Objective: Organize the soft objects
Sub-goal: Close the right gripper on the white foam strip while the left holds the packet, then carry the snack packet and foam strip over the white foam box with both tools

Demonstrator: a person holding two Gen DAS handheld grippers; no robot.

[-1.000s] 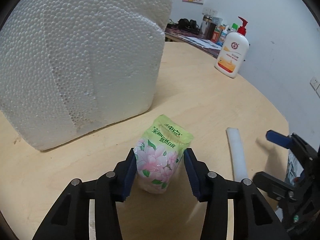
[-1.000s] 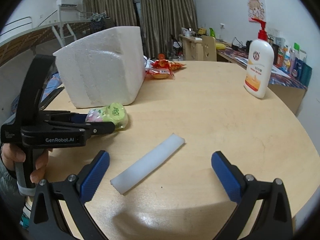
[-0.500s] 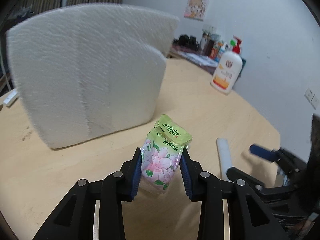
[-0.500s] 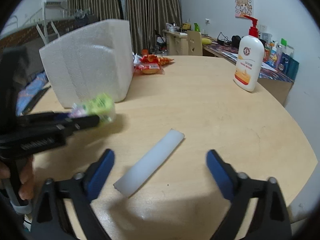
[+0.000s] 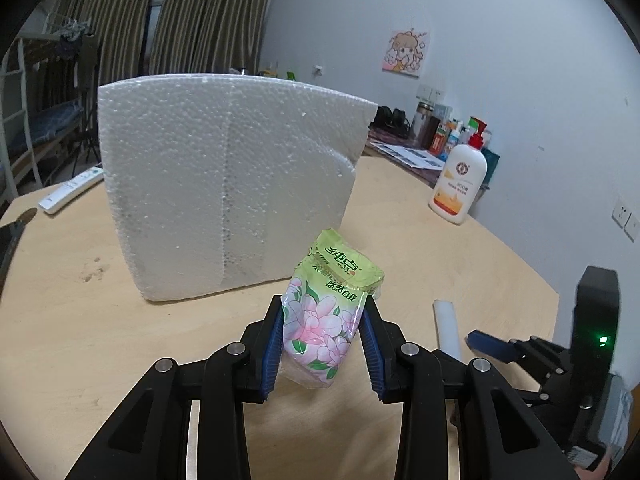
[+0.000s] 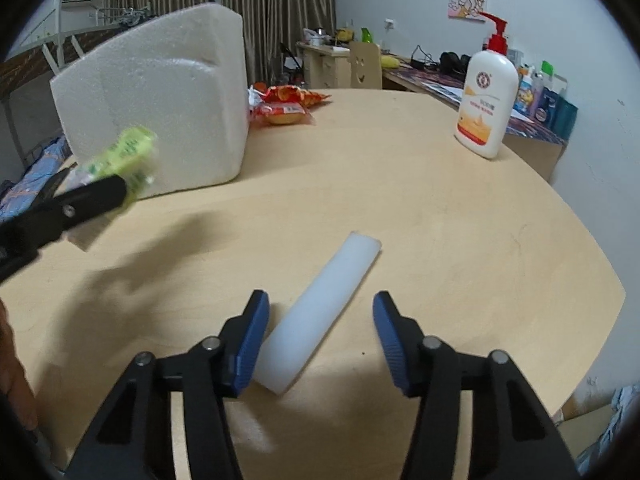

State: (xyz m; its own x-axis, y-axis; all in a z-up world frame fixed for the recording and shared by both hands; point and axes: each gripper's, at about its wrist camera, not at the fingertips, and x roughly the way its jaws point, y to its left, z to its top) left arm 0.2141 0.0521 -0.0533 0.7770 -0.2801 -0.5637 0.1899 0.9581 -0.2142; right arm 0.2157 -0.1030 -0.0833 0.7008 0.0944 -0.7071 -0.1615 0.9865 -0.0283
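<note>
My left gripper (image 5: pixel 322 344) is shut on a green and pink flowered tissue pack (image 5: pixel 326 312), held above the round wooden table (image 5: pixel 80 320). The same tissue pack (image 6: pixel 128 152) shows blurred at the left of the right wrist view. A white foam strip (image 6: pixel 320 312) lies on the table between the blue pads of my right gripper (image 6: pixel 318 336). Those jaws are closing; the left pad sits close to the strip and the right pad stands clear of it. The white foam strip's (image 5: pixel 448 324) far end shows in the left wrist view beside a blue fingertip (image 5: pixel 486 344) of the right gripper.
A big white styrofoam block (image 5: pixel 224 192) stands on the table behind the pack. A lotion pump bottle (image 6: pixel 486 104) stands at the far right, red snack bags (image 6: pixel 284 108) lie beside the block, and a white remote (image 5: pixel 70 192) lies at the far left edge.
The left gripper closed tighter on the tissue pack and lifted it off the table. The right gripper came down over the foam strip and its jaws narrowed around it.
</note>
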